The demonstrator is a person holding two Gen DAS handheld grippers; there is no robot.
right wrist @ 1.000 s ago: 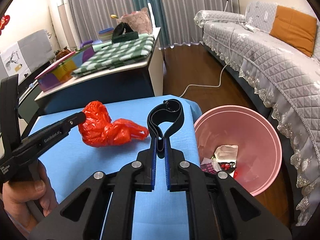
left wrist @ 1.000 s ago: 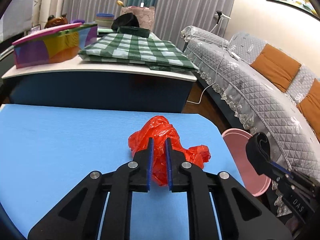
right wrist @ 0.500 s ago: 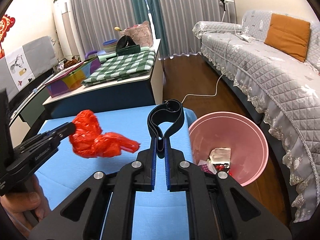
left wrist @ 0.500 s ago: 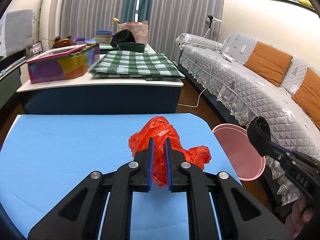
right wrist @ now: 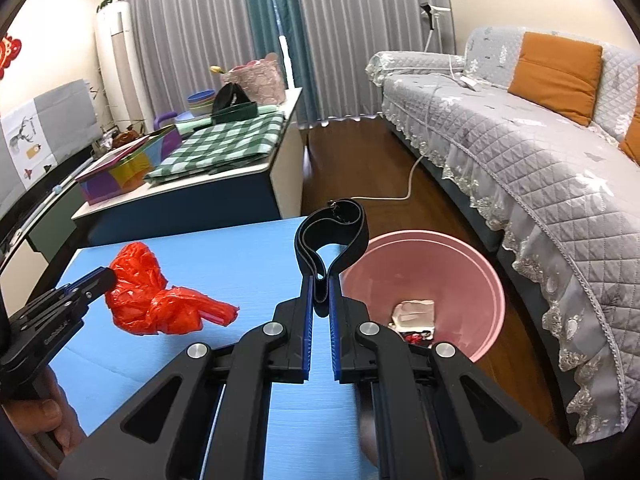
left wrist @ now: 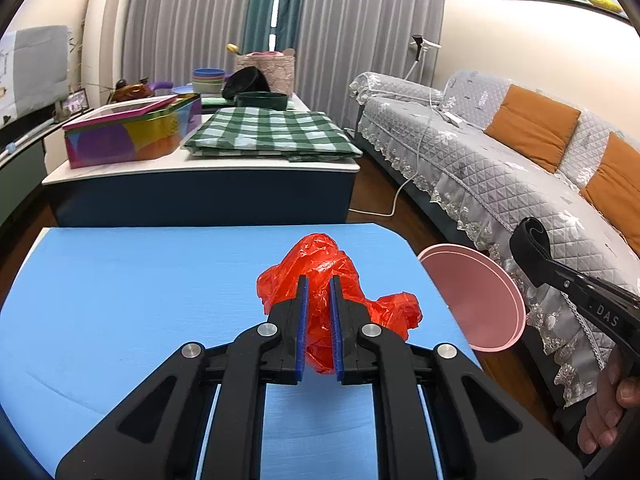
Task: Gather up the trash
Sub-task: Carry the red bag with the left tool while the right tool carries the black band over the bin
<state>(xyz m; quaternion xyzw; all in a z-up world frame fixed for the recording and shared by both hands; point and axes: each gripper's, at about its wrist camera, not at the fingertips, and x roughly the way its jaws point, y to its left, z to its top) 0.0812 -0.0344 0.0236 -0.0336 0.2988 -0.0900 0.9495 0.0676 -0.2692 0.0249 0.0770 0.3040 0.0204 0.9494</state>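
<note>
My left gripper (left wrist: 318,282) is shut on a crumpled red plastic bag (left wrist: 320,268) and holds it above the blue table (left wrist: 120,292). In the right wrist view the same bag (right wrist: 156,300) hangs off the left gripper (right wrist: 108,276) at the left. My right gripper (right wrist: 320,280) is shut on a looped black band (right wrist: 332,232), near the table's right edge. The band (left wrist: 530,236) also shows at the right of the left wrist view. A pink bin (right wrist: 424,280) stands on the floor just right of the table, with some wrappers (right wrist: 414,316) inside.
Behind the blue table stands a low cabinet (left wrist: 200,192) with a green checked cloth (left wrist: 272,132) and a coloured box (left wrist: 132,136). A grey quilted sofa (right wrist: 540,152) runs along the right. A white cable (right wrist: 408,188) lies on the wooden floor.
Both grippers have risen and drawn back from the table, carrying the red bag and the black band. The bag hangs clear of the table top, and the bin sits closer to the band.
</note>
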